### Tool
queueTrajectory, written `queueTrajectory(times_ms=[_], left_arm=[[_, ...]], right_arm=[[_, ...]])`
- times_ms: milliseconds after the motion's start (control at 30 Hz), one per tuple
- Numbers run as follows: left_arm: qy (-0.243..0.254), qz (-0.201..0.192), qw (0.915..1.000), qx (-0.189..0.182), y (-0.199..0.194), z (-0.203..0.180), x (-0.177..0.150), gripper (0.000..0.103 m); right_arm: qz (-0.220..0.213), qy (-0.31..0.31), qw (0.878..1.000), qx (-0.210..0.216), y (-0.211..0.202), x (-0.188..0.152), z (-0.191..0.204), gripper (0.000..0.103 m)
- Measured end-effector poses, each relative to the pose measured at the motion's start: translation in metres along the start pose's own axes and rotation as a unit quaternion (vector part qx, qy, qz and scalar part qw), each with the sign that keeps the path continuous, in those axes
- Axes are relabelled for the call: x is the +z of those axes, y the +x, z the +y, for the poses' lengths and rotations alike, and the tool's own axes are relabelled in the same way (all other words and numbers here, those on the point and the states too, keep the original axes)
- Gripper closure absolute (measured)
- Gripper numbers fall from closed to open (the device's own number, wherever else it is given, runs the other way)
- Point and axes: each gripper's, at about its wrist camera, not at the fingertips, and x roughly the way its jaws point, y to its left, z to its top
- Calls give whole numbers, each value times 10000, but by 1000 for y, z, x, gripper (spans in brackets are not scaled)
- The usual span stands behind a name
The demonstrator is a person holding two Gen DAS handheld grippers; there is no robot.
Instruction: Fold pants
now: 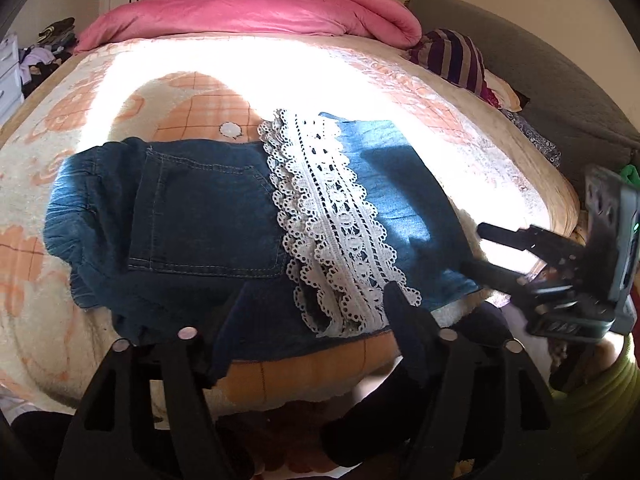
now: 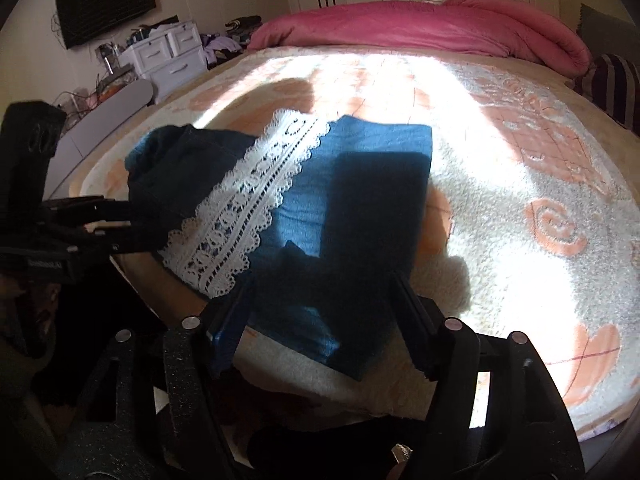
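The pants (image 1: 208,216) are laid folded near the bed's (image 1: 400,80) front edge, lace band (image 1: 332,216) across. Left tongs (image 1: 316,304) and right tongs (image 2: 320,296) are held apart, empty. A final fold seems due; an end must be gripped.

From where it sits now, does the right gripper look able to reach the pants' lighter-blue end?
Probably yes. The right gripper is open, its fingers straddling the near edge of the pants on the blanket; nothing lies between. The left gripper is off at the lace side.
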Motion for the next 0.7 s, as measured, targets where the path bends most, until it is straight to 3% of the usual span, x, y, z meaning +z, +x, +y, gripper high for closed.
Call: queueTrajectory(times_ms=[300, 333, 400, 700], left_arm=[[-203, -265, 9993, 196, -25, 16, 3, 28], [-248, -288, 9990, 225, -28, 20, 4, 20], [-325, -367, 9983, 328, -34, 27, 3, 13], [-781, -473, 9946, 491, -50, 63, -1, 9]], right_arm=[[-616, -334, 9975, 15, -25, 67, 7, 20], [-657, -404, 9970, 17, -24, 74, 11, 19], [-724, -544, 9959, 28, -22, 91, 20, 16], [-677, -1053, 9915, 350, 8, 137, 62, 14]])
